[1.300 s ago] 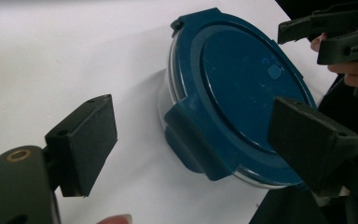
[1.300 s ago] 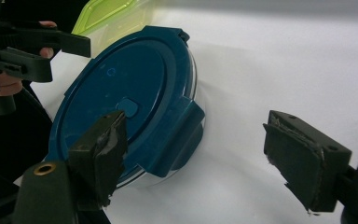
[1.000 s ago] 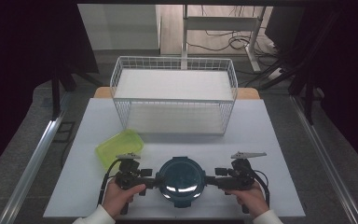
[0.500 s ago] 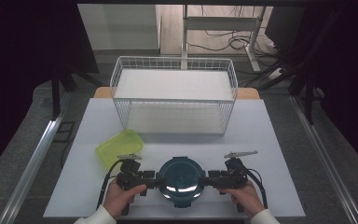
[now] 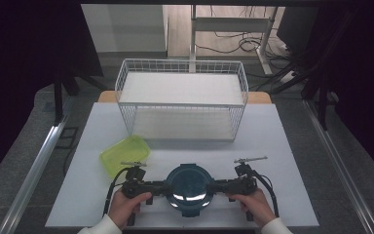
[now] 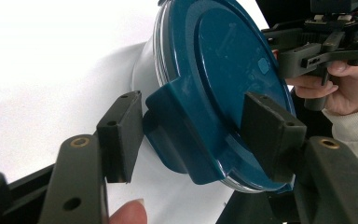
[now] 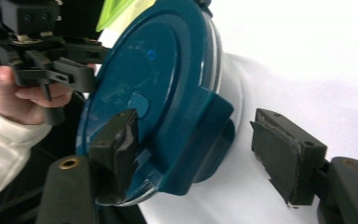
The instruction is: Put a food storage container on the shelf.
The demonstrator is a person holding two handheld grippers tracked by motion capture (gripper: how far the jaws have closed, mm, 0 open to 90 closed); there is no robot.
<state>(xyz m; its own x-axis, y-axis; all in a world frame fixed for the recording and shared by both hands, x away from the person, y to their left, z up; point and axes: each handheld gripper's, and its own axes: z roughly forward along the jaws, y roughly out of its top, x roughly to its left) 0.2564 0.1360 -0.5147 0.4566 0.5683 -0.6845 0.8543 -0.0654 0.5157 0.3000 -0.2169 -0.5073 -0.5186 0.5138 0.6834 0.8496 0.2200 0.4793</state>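
Round blue-lidded container (image 5: 190, 187) sits at the table's (image 5: 282, 146) near edge, w/ bare tabletop btwn it and the wire basket (image 5: 182, 100) by the far edge. Basket looks empty; can't tell what's in the container. Yellow-green lid (image 5: 124, 154) lies just left of it. Left gripper (image 6: 191, 135) and right gripper (image 7: 200, 144) are both spread wide, jaws straddling the lid's side tabs, the upper jaw resting on the lid top.

no readable text, labels or numbers anywhere. blue lid (image 6: 223, 84) has faint embossed marks on top, too blurred to make out. nothing printed on the green container (image 5: 125, 154) or wire basket (image 5: 182, 105).
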